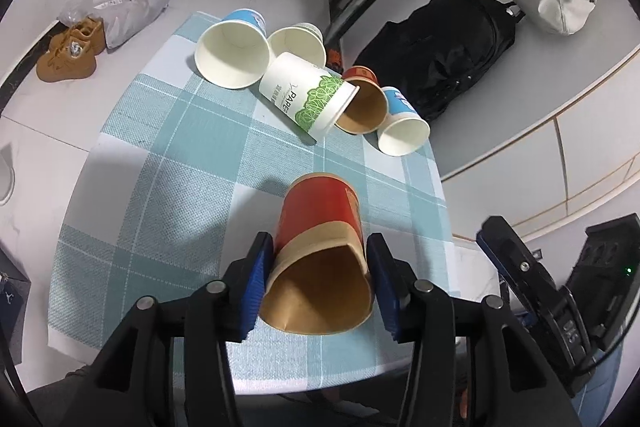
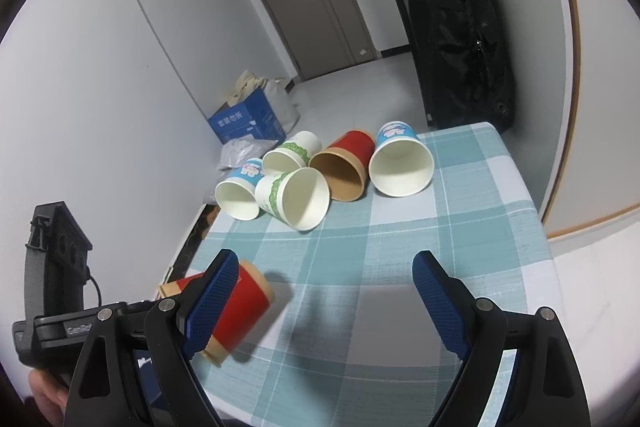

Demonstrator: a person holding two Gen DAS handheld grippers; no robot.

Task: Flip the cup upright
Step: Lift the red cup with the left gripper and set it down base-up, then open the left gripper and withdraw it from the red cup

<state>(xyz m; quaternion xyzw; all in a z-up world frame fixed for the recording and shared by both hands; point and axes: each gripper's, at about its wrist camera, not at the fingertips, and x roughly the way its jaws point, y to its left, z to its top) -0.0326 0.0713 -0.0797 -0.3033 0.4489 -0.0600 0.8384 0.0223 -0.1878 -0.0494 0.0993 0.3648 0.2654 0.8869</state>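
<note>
A checked teal tablecloth (image 1: 168,155) covers a small table. At its near edge the left gripper (image 1: 320,277) pinches a red cup (image 1: 320,223), apparently lifted. The right gripper (image 2: 326,297) hangs open, empty. Squeezing harder could crumple the paper rim.

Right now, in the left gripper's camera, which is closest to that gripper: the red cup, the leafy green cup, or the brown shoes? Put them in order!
From the left gripper:
1. Red cup, between its fingers, mouth toward the camera.
2. Green leaf cup, lying mid-table among the other cups.
3. Brown shoes, on the floor, far left beyond the table.
</note>
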